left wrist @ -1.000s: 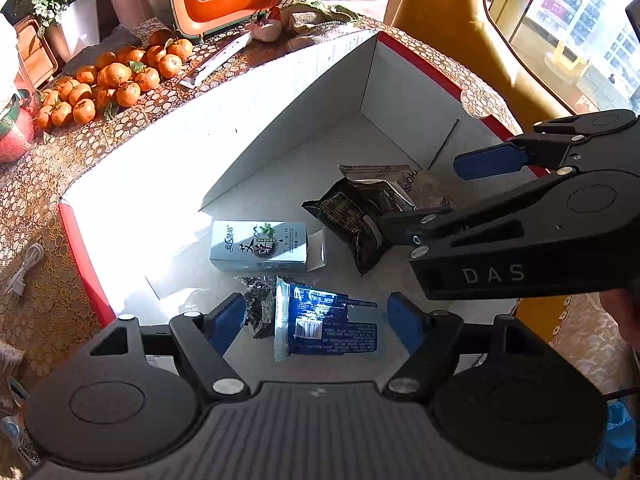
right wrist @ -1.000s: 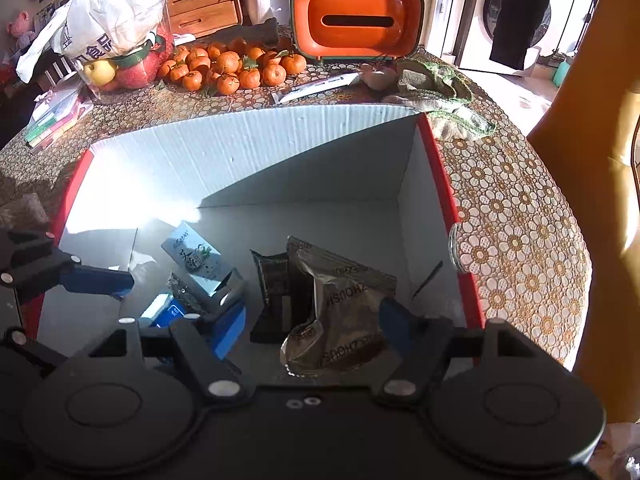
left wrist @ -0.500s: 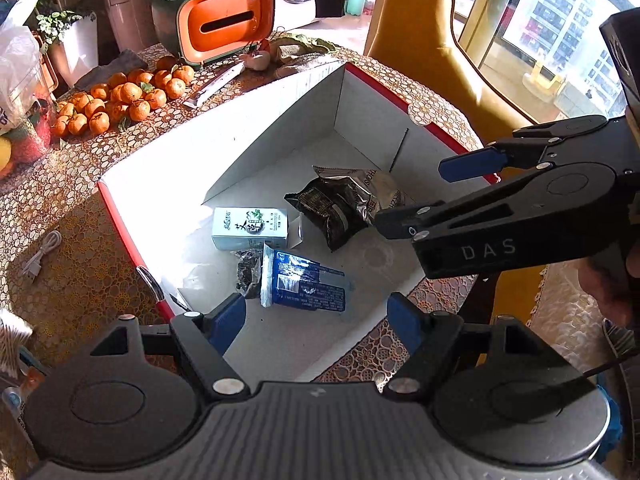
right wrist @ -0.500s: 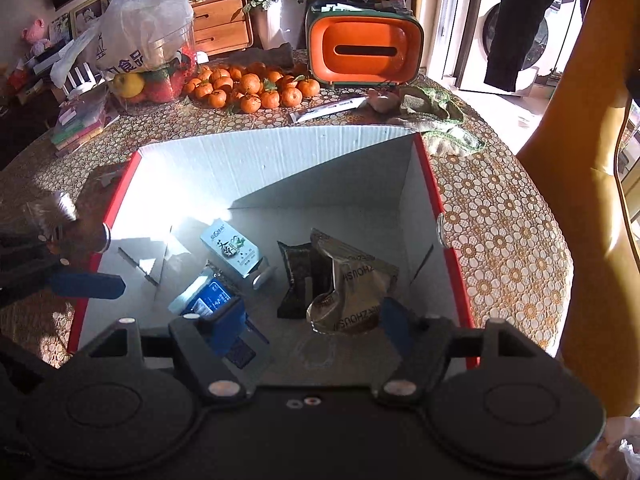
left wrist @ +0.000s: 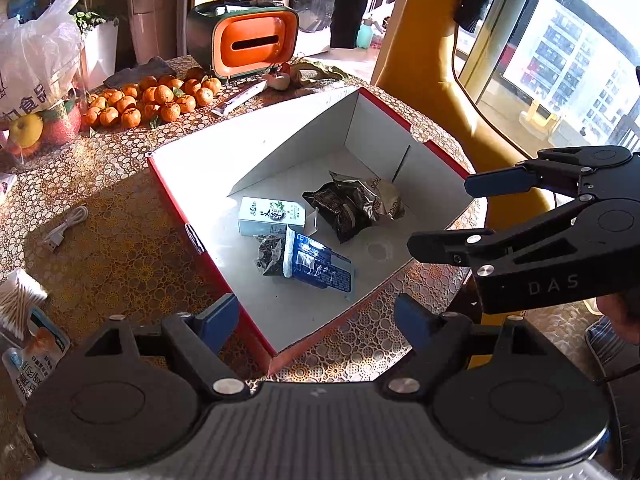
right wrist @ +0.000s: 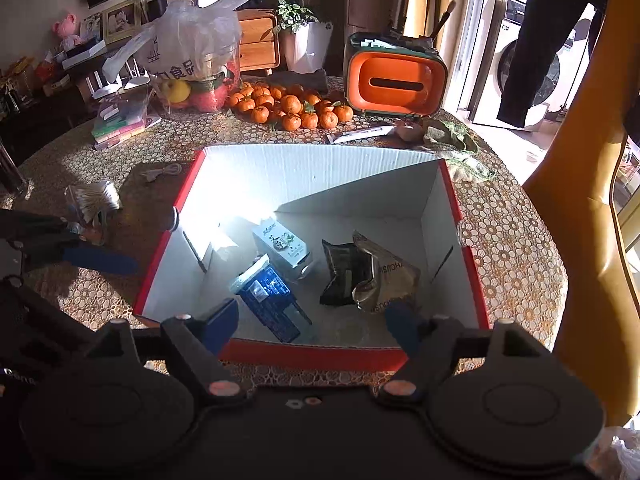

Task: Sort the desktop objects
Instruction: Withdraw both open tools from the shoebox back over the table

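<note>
Both grippers hover empty above the red-rimmed box.

Your left gripper [left wrist: 316, 320] and right gripper [right wrist: 312, 320] have fingers spread apart, holding nothing. The box [left wrist: 176, 196], frame centre, holds sorted packets. The cotton swab pack [left wrist: 20, 296] lies lower left on the lace-covered tabletop [left wrist: 120, 240], nearer your left gripper; sunlit room.

A red-edged white cardboard box [right wrist: 464, 256] sits open on the table, holding a white carton [right wrist: 282, 242], a blue packet [right wrist: 266, 292] and crumpled dark snack bags [right wrist: 368, 276], all lying flat.
</note>
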{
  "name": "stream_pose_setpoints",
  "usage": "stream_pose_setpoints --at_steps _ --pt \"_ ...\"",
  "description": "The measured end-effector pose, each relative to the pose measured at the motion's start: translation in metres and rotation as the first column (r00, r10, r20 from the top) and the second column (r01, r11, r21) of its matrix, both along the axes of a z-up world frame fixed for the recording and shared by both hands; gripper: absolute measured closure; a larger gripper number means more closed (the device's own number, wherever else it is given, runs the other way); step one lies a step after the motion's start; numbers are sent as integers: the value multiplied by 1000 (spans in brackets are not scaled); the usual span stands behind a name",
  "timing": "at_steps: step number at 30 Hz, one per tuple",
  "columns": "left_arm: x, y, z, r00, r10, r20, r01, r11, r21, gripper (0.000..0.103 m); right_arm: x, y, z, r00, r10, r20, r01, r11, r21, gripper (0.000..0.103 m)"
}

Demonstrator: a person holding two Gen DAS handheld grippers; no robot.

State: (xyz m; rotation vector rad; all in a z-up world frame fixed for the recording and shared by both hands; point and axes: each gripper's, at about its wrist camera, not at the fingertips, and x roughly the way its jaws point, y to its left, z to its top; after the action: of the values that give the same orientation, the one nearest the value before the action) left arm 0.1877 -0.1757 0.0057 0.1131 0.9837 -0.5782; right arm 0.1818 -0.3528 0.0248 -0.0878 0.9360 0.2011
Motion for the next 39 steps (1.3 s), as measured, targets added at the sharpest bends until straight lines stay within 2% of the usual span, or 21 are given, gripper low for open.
stream_pose_setpoints --at_steps 7,17,19,20,21,22,27,34,39 --pt "-25 29 4 1000 26 13 -26 999 -29 18 -26 25 13 997 60 46 -59 998 -21 20" --pt "-58 74 11 993 107 49 -104 993 -55 18 -46 53 23 991 113 77 -113 994 -2 19" --pt "-66 84 13 990 128 63 -125 991 -58 15 -48 59 22 989 121 80 -122 992 12 19" --pt "-69 90 13 988 139 70 -135 989 -59 10 -49 62 22 989 125 80 -127 992 21 19" --pt "-73 95 13 986 152 76 -147 987 -59 4 -50 65 21 988 129 80 -131 991 26 19" --pt "-77 101 13 983 165 81 -160 985 -60 2 -51 69 20 988 134 82 -136 990 29 19" --pt "-89 133 8 967 239 88 -233 969 -78 1 -56 90 16 979 169 113 -173 984 34 18" --pt "-97 184 -7 943 331 45 -326 940 -100 0 -57 126 11 964 209 163 -220 974 52 18" --pt "-101 215 -14 916 395 66 -389 917 -83 0 -55 154 3 953 245 179 -259 964 65 17"
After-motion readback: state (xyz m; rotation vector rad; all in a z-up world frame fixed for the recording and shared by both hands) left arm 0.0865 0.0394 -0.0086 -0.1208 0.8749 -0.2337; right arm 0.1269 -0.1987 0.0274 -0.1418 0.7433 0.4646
